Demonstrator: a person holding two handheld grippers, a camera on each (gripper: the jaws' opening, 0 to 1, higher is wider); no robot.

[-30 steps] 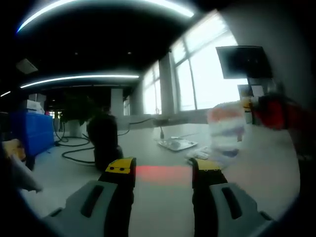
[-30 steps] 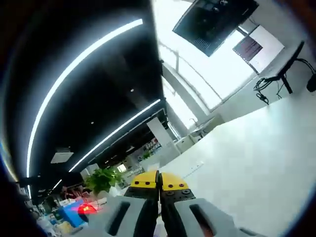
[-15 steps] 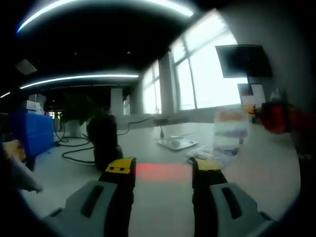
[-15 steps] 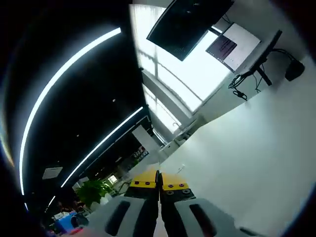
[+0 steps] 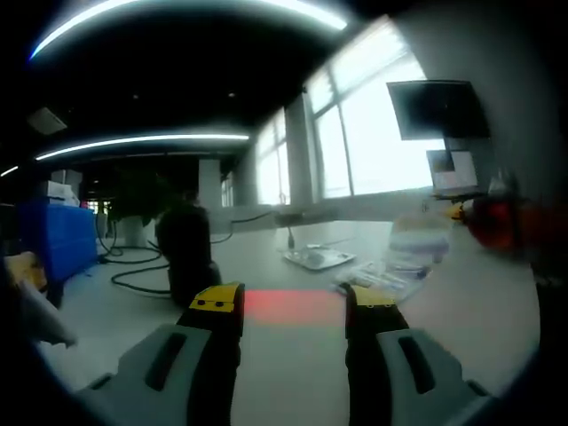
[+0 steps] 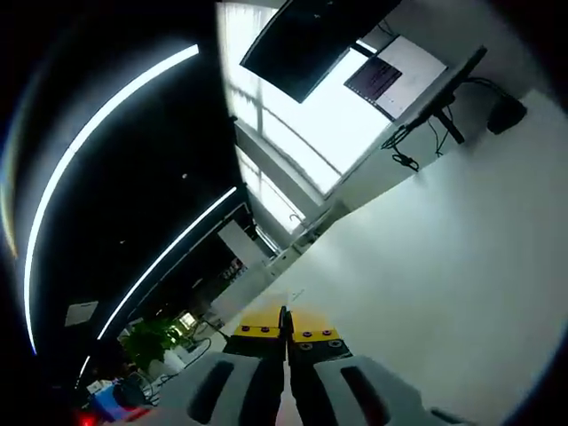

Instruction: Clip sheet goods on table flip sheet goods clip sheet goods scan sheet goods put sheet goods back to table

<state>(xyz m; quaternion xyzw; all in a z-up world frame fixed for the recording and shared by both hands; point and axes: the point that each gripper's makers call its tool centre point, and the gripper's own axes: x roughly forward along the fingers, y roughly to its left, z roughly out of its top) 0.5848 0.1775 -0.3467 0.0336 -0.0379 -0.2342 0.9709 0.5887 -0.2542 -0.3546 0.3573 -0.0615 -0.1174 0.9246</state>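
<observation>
The sheet goods [image 5: 417, 241] are dropping lower and sliding right in the left gripper view, going down toward the counter [image 5: 293, 346]. The red glow [image 5: 293, 306] is sitting on the counter as before. So the scan looks done, and the putting back is starting.

The right tool [image 6: 285, 335] is pinching its jaws closed; a thin edge seems to be caught between them. The left tool [image 5: 293, 306] is sitting wide open, holding nothing. The sheet goods are far and right of it.
</observation>
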